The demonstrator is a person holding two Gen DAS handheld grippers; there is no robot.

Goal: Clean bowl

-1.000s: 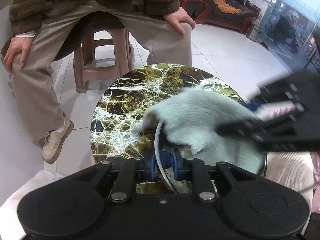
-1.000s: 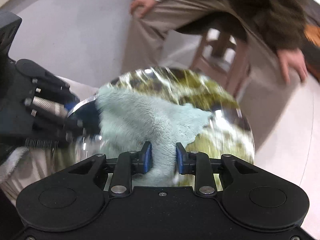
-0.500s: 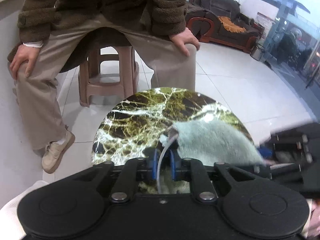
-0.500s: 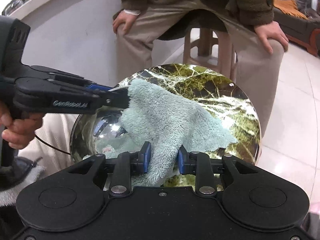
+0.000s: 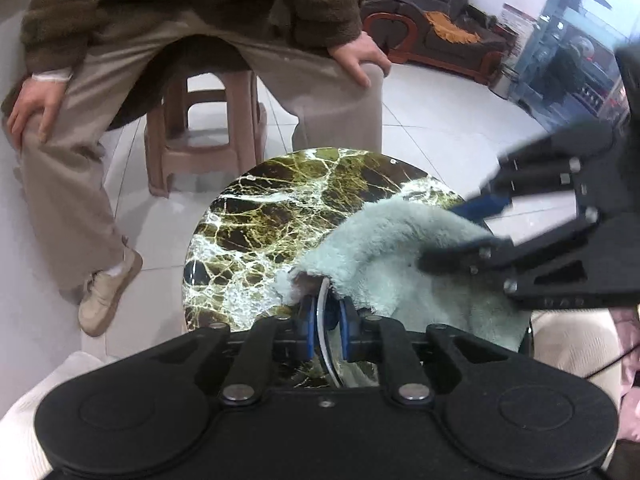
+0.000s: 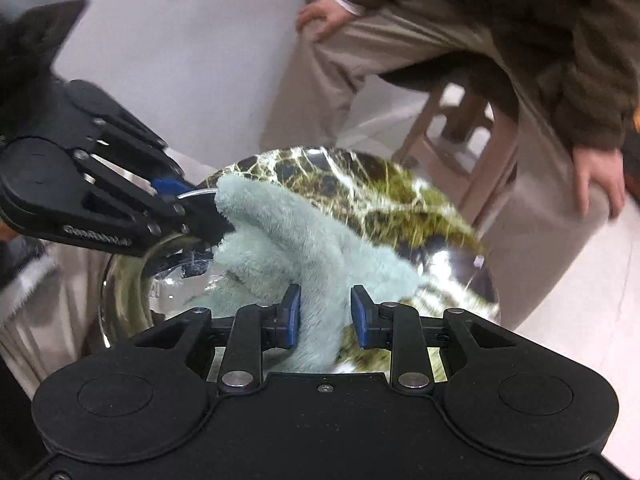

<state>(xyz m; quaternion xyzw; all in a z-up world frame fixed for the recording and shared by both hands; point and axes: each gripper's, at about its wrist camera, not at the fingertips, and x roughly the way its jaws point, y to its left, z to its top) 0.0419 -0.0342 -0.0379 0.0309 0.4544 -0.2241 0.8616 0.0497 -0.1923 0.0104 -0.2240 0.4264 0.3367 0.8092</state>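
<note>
Beyond my work a person (image 5: 192, 40) in a brown fleece jacket and beige trousers sat on a brown plastic stool (image 5: 204, 128), a hand on each knee. Nearer to me stood the round surface (image 5: 280, 208), dark marble veined with green and white.

Over its near edge I held the steel bowl (image 6: 124, 280), tilted so that its shiny inside faced my right side. A pale green fluffy cloth (image 6: 304, 240) lay draped over the bowl's rim and down into it, with part of it spread onto the surface.

My left gripper (image 5: 327, 326) had its fingers nearly together on the thin rim of the bowl, the rim running edge-on between the blue pads (image 5: 307, 330), which pressed it from either side; the cloth's edge bunched just above them. In the right wrist view those same fingers showed at the bowl's far-left rim, touching the cloth.

My right gripper (image 6: 325, 316) held a fold of the cloth between its fingers, which were spreading a little while the fold still filled the gap between them.
</note>
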